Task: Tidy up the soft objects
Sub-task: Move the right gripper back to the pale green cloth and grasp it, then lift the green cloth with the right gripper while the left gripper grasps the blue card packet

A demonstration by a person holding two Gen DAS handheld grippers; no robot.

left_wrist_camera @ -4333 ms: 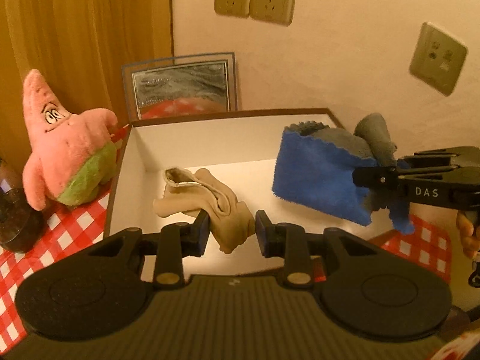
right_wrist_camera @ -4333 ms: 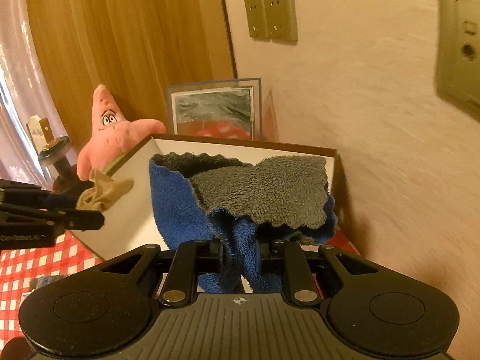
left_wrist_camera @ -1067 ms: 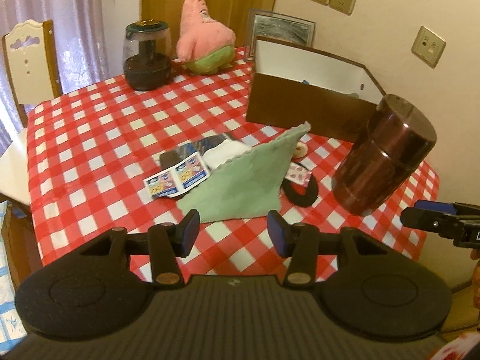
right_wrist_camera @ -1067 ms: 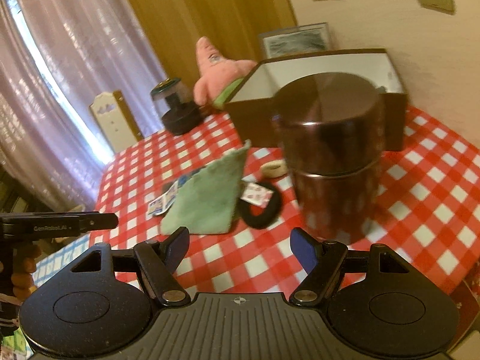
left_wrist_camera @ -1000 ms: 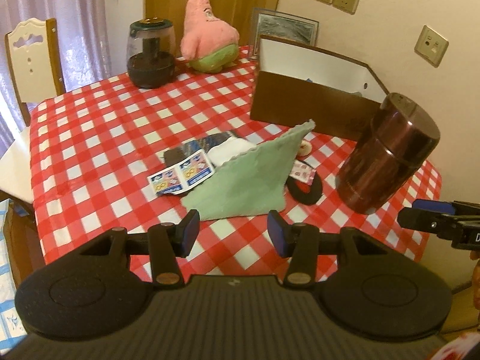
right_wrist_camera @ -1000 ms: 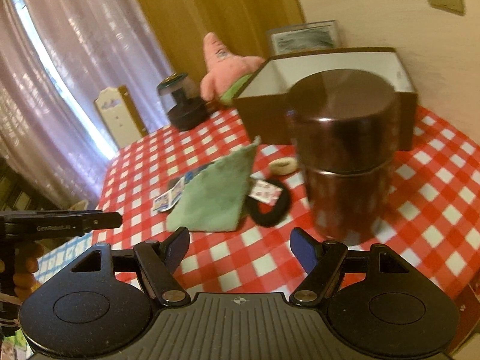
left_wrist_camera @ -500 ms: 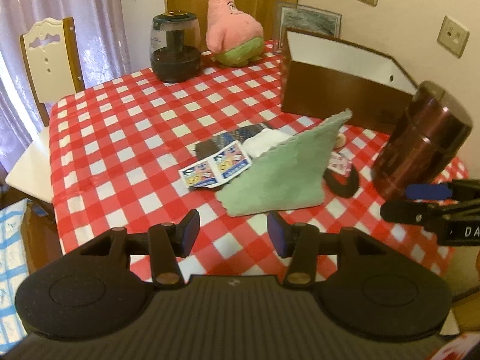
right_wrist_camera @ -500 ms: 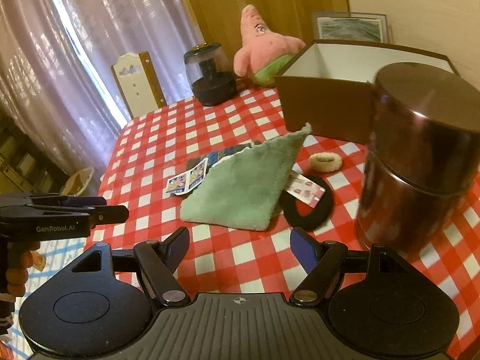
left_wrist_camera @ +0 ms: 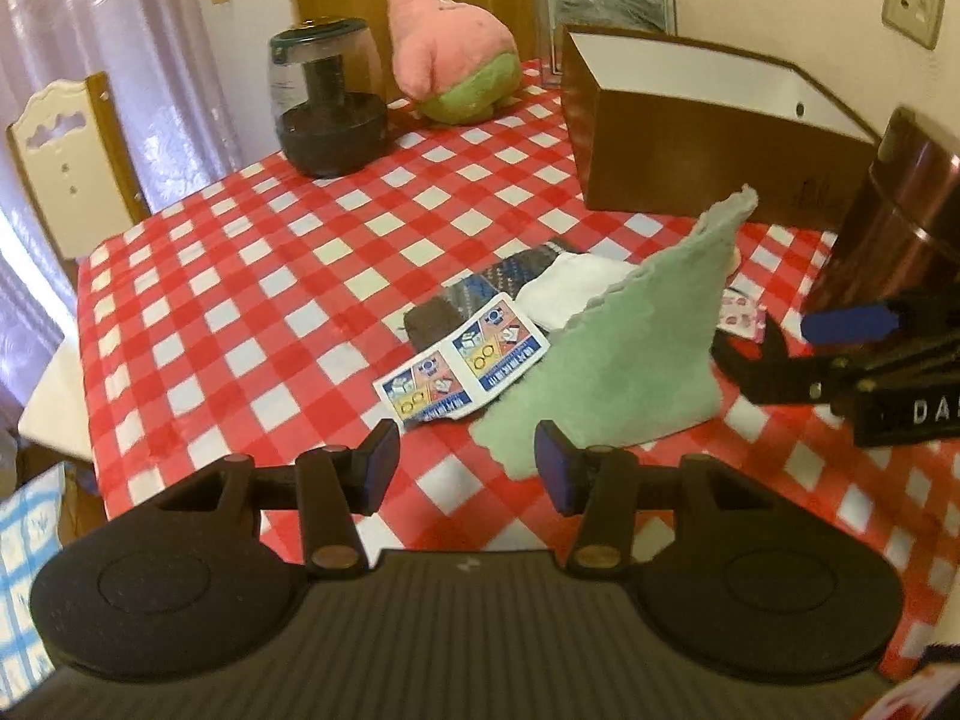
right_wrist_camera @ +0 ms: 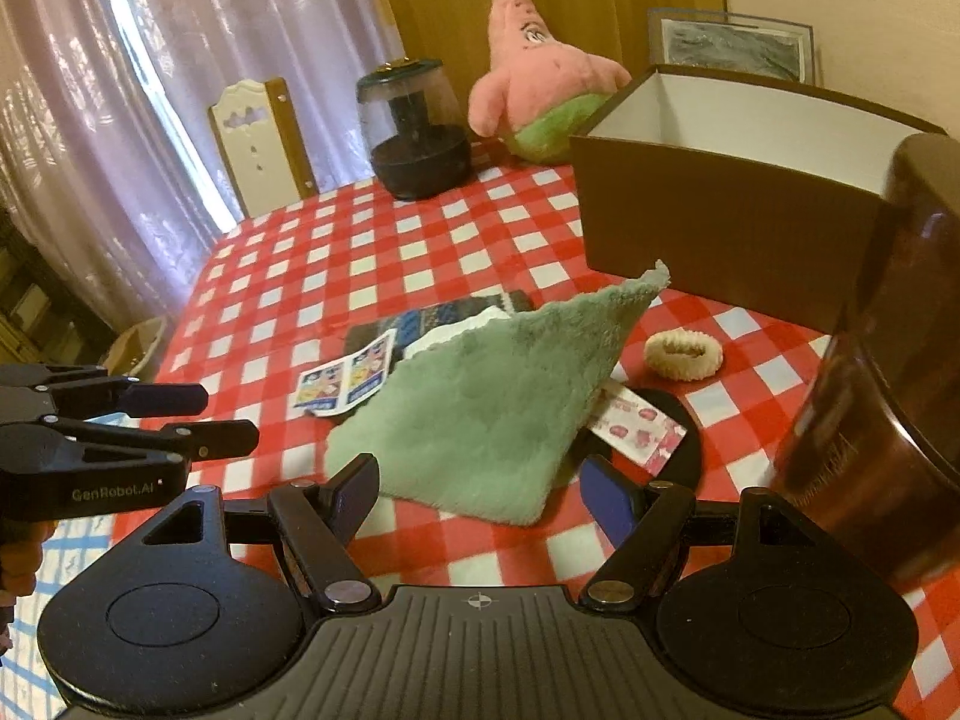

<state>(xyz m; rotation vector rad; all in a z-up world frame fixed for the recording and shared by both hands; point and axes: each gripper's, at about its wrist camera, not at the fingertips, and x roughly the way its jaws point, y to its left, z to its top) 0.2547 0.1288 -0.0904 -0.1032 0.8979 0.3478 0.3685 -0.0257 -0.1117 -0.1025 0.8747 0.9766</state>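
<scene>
A pale green fluffy cloth (left_wrist_camera: 636, 354) (right_wrist_camera: 480, 402) lies in the middle of the red-checked table, one corner sticking up toward the brown box (left_wrist_camera: 708, 144) (right_wrist_camera: 720, 228). A white cloth (left_wrist_camera: 570, 291) and a dark patterned fabric (left_wrist_camera: 480, 294) peek out behind it. My left gripper (left_wrist_camera: 465, 468) hovers open just short of the cloth's near edge, nothing between its pads. My right gripper (right_wrist_camera: 480, 495) is open too, above the cloth's front corner. A cream scrunchie (right_wrist_camera: 683, 354) lies near the box. The pink starfish plush (left_wrist_camera: 450, 42) (right_wrist_camera: 540, 90) sits at the back.
A tall brown canister (right_wrist_camera: 888, 372) (left_wrist_camera: 894, 222) stands close on the right. A sticker sheet (left_wrist_camera: 462, 372), a black ring (right_wrist_camera: 678, 456) with a pink packet on it, a dark glass jar (left_wrist_camera: 327, 96), a framed picture (right_wrist_camera: 732, 42), and a chair (left_wrist_camera: 66, 150) past the table edge.
Both grippers have come away from the box and sunk toward the table; the green cloth now looms larger right in front of each. Both stay open and empty.
</scene>
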